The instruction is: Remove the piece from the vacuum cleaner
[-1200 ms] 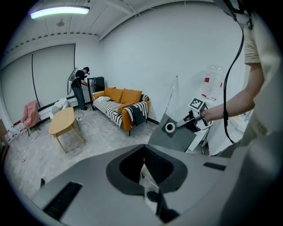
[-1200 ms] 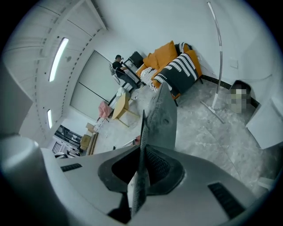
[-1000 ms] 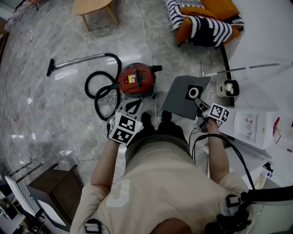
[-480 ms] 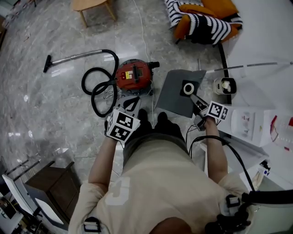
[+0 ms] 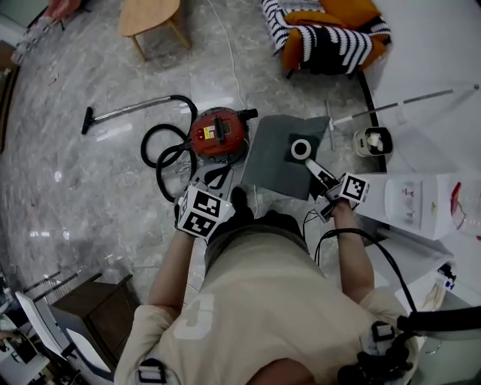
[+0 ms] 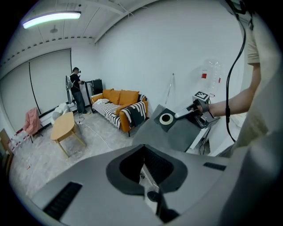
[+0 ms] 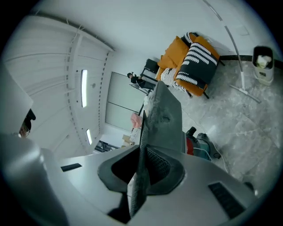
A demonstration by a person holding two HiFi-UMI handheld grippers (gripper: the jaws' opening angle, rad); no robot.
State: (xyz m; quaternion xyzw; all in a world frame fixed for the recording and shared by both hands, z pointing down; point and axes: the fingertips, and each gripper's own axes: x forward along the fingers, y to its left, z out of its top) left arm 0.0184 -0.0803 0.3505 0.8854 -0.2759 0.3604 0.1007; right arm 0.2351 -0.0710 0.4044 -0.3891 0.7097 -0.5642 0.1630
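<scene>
The red canister vacuum cleaner (image 5: 219, 134) stands on the marble floor with its black hose (image 5: 161, 150) coiled at its left. My right gripper (image 5: 314, 170) is shut on a flat grey dust bag (image 5: 275, 155) with a white-ringed collar (image 5: 301, 148), held in the air right of the vacuum. In the right gripper view the bag (image 7: 166, 118) runs edge-on out of the jaws, with the vacuum (image 7: 199, 144) below it. My left gripper (image 5: 217, 176) hangs just in front of the vacuum, shut with nothing in it. The left gripper view shows the bag (image 6: 179, 132) out at the right.
An orange sofa with a striped blanket (image 5: 331, 36) and a wooden side table (image 5: 150, 13) stand at the far side. A white bin (image 5: 373, 140) and a white table (image 5: 421, 203) are at the right. A dark cabinet (image 5: 84, 308) is at the lower left. A person (image 6: 76, 88) stands far off.
My right gripper has carried the dust bag a little left and further out, closer to the vacuum. The left gripper has stayed about where it was.
</scene>
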